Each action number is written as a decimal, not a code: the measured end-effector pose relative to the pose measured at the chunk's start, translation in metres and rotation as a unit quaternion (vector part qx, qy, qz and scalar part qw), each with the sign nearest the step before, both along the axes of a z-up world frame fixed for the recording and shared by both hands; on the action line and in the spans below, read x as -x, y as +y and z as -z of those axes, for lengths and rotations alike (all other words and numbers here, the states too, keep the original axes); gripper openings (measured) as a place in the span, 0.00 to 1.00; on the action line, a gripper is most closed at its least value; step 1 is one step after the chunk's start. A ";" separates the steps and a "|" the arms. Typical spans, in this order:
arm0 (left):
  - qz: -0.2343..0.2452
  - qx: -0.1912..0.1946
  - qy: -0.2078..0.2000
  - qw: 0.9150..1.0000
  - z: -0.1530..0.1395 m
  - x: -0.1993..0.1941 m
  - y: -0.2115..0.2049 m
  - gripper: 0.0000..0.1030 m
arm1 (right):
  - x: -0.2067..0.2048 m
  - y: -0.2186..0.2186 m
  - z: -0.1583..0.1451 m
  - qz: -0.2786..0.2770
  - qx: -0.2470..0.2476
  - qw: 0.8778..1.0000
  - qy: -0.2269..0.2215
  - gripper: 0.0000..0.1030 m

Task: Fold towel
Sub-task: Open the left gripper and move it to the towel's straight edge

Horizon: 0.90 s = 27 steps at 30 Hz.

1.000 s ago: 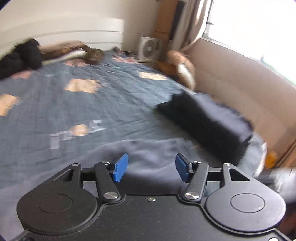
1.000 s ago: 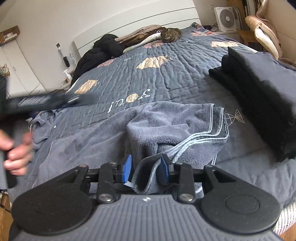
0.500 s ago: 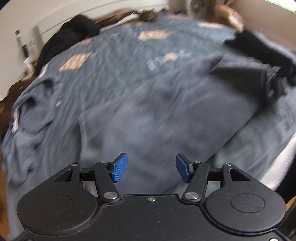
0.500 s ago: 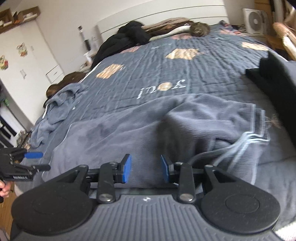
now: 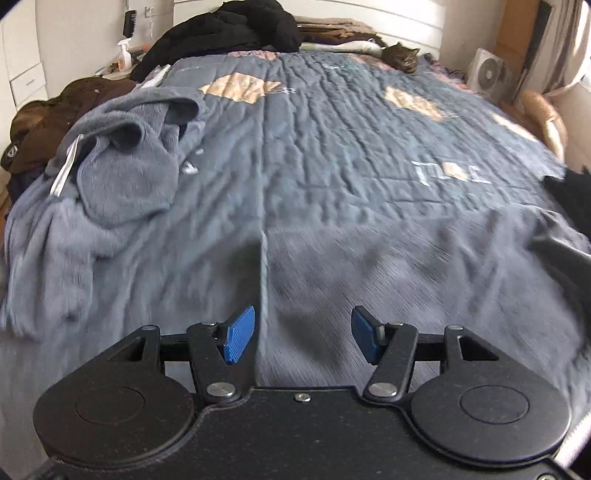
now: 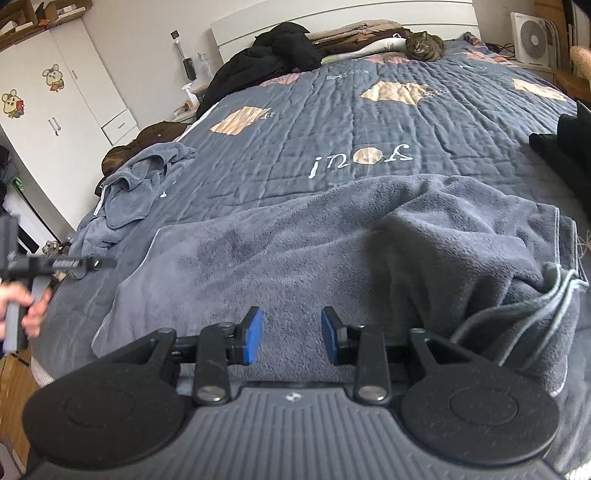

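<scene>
A grey-blue towel point(image 6: 295, 251) lies spread across the near part of the bed, with its right end bunched and folded over in layers point(image 6: 554, 280). My right gripper point(image 6: 291, 338) hovers open just above the towel's near edge, with nothing between its blue pads. In the left wrist view the same towel point(image 5: 406, 266) fills the foreground, its left edge running as a pale seam point(image 5: 263, 266). My left gripper point(image 5: 301, 338) stands open over that edge, empty. From the right wrist view the left gripper point(image 6: 66, 264) shows at far left, held by a hand point(image 6: 22, 306).
A second crumpled grey towel point(image 5: 122, 162) lies at the bed's left side. Folded dark towels point(image 6: 565, 147) sit at the right. Black clothing point(image 6: 273, 55) and a cat point(image 6: 423, 46) rest near the headboard. A fan point(image 6: 532, 33) and white cupboards point(image 6: 55, 103) flank the quilted bed point(image 6: 332, 110).
My right gripper let go of the towel fold it pinched and stands open. My left gripper swung left from the dark stack to the towel's left edge.
</scene>
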<state>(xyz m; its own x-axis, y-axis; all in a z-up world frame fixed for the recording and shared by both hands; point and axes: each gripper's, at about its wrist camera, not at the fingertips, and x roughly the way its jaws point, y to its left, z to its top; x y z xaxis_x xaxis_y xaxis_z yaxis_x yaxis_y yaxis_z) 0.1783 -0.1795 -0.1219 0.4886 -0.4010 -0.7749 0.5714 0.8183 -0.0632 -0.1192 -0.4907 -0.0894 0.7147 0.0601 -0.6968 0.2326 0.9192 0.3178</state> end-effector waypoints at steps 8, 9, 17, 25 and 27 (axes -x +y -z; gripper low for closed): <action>-0.010 -0.006 0.022 1.000 0.036 -0.057 -0.026 0.56 | -0.020 0.006 0.004 -0.008 0.008 1.000 0.013 0.33; -0.009 -0.008 0.025 1.000 0.041 -0.061 -0.029 0.56 | -0.022 0.007 0.004 -0.009 0.009 1.000 0.015 0.33; -0.029 -0.002 0.054 0.998 0.067 -0.086 -0.039 0.52 | -0.027 0.006 0.013 -0.008 0.004 1.000 0.028 0.33; 0.008 0.035 0.031 0.999 0.045 -0.066 -0.034 0.06 | -0.023 0.004 0.013 -0.003 0.003 1.000 0.029 0.33; 0.015 0.063 0.017 0.998 0.023 -0.055 -0.022 0.06 | -0.022 0.004 0.010 -0.002 0.002 1.000 0.026 0.33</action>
